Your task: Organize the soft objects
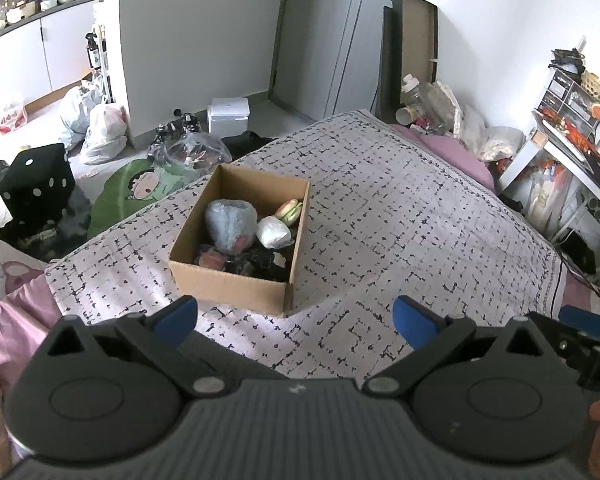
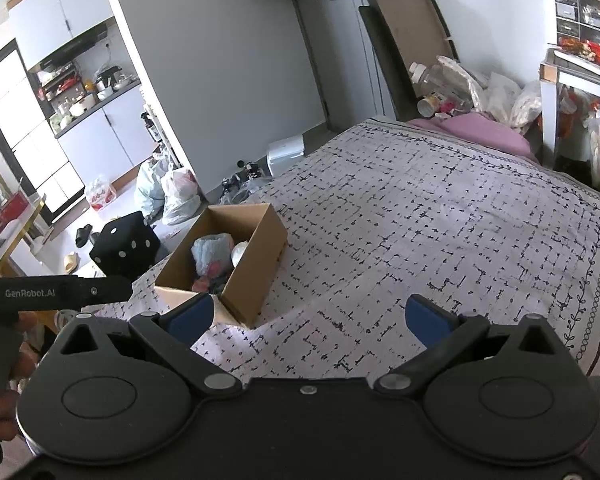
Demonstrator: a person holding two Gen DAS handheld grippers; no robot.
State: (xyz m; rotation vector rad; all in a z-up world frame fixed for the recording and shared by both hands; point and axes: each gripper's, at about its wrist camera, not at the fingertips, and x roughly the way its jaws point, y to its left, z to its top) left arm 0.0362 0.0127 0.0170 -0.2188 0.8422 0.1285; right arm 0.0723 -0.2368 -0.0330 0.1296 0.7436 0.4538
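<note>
Left gripper (image 1: 295, 322): blue-padded fingers (image 1: 180, 316) spread wide, holding nothing and touching nothing, poised above the patterned bedspread (image 1: 400, 216) just short of the cardboard box (image 1: 236, 288).
Right gripper (image 2: 309, 320): fingers (image 2: 428, 322) likewise spread wide and bare, over the bedspread (image 2: 440, 220); the box (image 2: 252, 280) sits ahead and to the left, its near corner just beyond the left fingertip.
Cardboard box: open-topped, resting on the bed near its left edge, with the soft objects inside.
Blue plush (image 1: 230, 224): the largest item, a fluffy light-blue piece with a pink patch, upright in the middle of the box; also visible from the right wrist (image 2: 210, 250).
White item (image 1: 274, 232): a crumpled white bundle against the box's right wall, just beside the blue plush.
Burger-like toy (image 1: 290, 210): tan and green, in the far right corner, partly behind the white item.
Dark pile (image 1: 256, 262): black and pinkish pieces along the near wall; what they are is hard to make out.
Cut off: the lower part of each view is filled by the gripper's own black body. In the right wrist view the box's near wall hides most of the contents.
Other gripper in frame: part of the left unit, marked GenRobot.AI (image 2: 30, 293), enters at the left edge of the right wrist view.
Floor beside bed: a black dice-shaped cushion (image 1: 36, 184) and plastic bags (image 1: 104, 132).
</note>
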